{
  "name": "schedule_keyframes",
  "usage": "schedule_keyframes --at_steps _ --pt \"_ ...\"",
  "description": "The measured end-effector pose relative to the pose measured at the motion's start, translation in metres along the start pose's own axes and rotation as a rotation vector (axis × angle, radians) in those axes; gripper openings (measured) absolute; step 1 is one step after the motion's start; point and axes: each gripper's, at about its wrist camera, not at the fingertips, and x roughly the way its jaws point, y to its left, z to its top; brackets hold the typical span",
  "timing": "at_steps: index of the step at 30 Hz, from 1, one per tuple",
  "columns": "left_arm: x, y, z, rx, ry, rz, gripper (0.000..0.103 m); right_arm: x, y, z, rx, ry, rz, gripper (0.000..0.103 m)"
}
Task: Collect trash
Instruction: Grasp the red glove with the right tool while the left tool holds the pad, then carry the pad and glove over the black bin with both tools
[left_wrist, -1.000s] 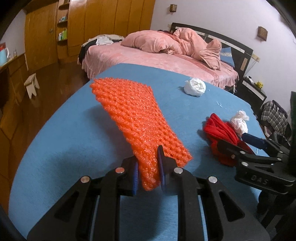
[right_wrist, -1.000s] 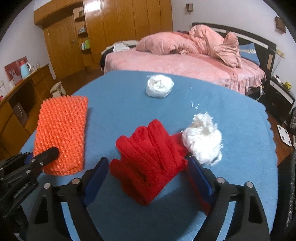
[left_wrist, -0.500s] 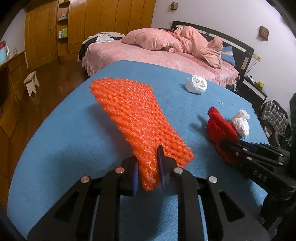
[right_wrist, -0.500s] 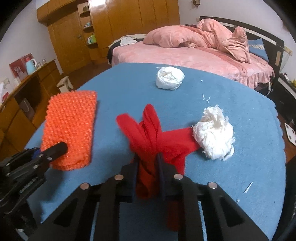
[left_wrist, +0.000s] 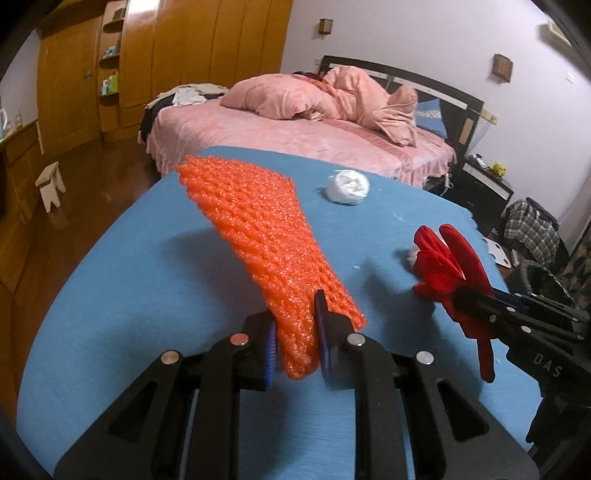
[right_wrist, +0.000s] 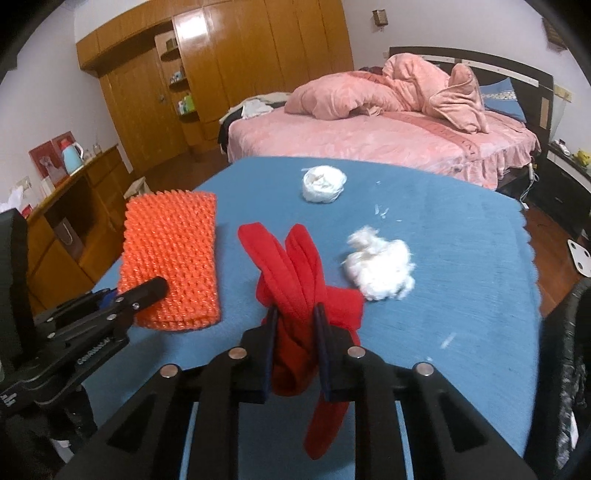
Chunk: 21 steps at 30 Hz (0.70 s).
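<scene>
Trash lies scattered across the blue cloth (right_wrist: 461, 236) that covers the table in front of you, and both of your grippers are already clamped on a piece of it. Your left gripper (left_wrist: 295, 343) has its pads pressed together on the near corner of the orange foam net (left_wrist: 258, 236), a knobbly sleeve of packing mesh; its far end sits out over the cloth toward the far left edge of the table, and its shadow falls on the cloth to the left. Your right gripper (right_wrist: 295, 347) is closed on the red cloth (right_wrist: 295, 280) (it reads as fleece, with long finger-like strips), whose strips stand up ahead of the pads while a loose tail hangs below them. From the left wrist view you can see that same red bundle off to the right, held clear of the table surface. Just to the right of the red cloth, a fluffy white wad (right_wrist: 380, 264) rests on the blue cloth, near but not touching. Farther back, toward the table's far edge, a rounder white crumpled ball (right_wrist: 323, 184) sits alone, with a few tiny white scraps (right_wrist: 382, 211) between the two. Beyond the table stands a bed with pink covers (right_wrist: 369, 136) and a wooden wardrobe (right_wrist: 221, 74).
</scene>
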Motion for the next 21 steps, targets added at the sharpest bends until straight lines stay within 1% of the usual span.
schedule_keyframes --at_steps 10,21 --pt "-0.014 -0.050 0.003 0.081 -0.030 -0.078 0.017 -0.041 -0.026 -0.004 0.038 -0.065 -0.031 0.019" --pt "-0.025 -0.107 0.004 0.169 -0.051 -0.157 0.017 -0.081 -0.064 -0.011 0.111 -0.128 -0.081 0.019"
